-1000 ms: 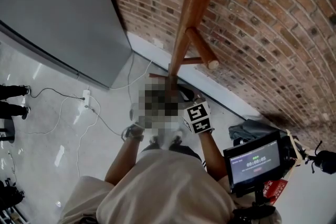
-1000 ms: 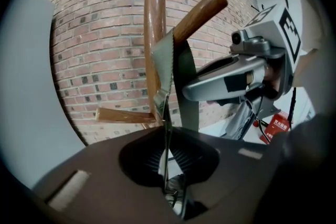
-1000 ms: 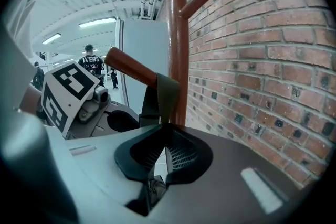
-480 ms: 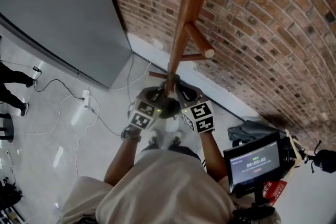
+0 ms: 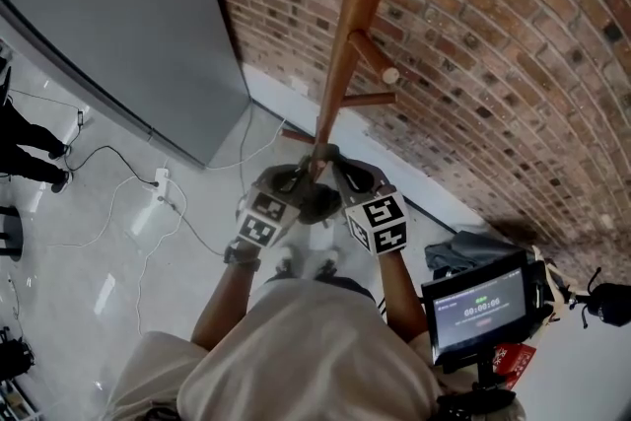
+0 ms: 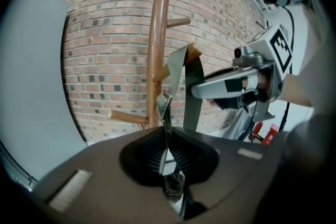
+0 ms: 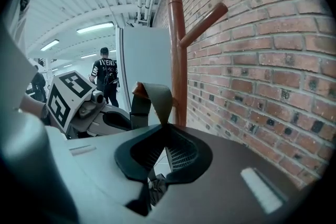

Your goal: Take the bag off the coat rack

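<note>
The wooden coat rack (image 5: 347, 44) stands against the brick wall, with its pole also in the left gripper view (image 6: 157, 50) and the right gripper view (image 7: 177, 60). A grey-green bag strap (image 6: 185, 68) loops over a low peg (image 6: 193, 52). My left gripper (image 6: 167, 131) is shut on one side of the strap. My right gripper (image 7: 164, 131) is shut on the other side of the strap (image 7: 155, 96). In the head view both grippers, left (image 5: 288, 178) and right (image 5: 347, 175), meet at the pole, with the dark bag (image 5: 317, 202) hanging between them.
A grey panel (image 5: 118, 25) leans on the brick wall (image 5: 513, 64) to the left. Cables and a power strip (image 5: 163, 182) lie on the floor. A screen device (image 5: 478, 306) and a grey bundle (image 5: 473, 246) sit at the right. A person (image 7: 106, 78) stands beyond.
Both grippers stay together at the pole with the strap. The head view has tilted slightly, and the left gripper now shows plainly. Legs at the left edge have shifted.
</note>
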{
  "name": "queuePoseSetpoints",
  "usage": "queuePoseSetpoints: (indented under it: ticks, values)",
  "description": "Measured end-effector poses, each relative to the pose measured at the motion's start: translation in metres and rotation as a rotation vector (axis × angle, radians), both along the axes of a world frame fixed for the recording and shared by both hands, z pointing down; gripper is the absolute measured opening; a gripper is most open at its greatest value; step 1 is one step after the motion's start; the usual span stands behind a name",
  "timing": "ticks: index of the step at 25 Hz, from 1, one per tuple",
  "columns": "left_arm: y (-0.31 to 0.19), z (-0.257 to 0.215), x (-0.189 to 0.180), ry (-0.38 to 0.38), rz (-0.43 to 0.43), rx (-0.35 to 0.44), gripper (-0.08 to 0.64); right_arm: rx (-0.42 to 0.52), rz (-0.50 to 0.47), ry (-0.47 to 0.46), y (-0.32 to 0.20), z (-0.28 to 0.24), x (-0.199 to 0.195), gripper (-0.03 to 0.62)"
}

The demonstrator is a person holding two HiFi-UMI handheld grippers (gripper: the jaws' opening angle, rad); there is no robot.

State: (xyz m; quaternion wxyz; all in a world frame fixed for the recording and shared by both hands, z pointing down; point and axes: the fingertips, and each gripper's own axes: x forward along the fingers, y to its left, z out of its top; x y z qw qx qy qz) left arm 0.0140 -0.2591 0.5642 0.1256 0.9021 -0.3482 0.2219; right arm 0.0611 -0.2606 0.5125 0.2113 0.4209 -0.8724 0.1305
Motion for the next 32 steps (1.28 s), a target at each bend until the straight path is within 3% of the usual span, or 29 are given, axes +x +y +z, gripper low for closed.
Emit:
queuePoseSetpoints:
  ticks: [18, 32]
  values:
    - [0.016, -0.070, -0.016, 0.052, -0.037, 0.098, 0.018, 0.101, -0.013, -0.099, 0.017, -0.074, 0.006, 0.008]
    - [0.020, -0.176, -0.020, 0.147, -0.035, 0.332, 0.018, 0.267, -0.055, -0.276, 0.029, -0.174, 0.013, 0.008]
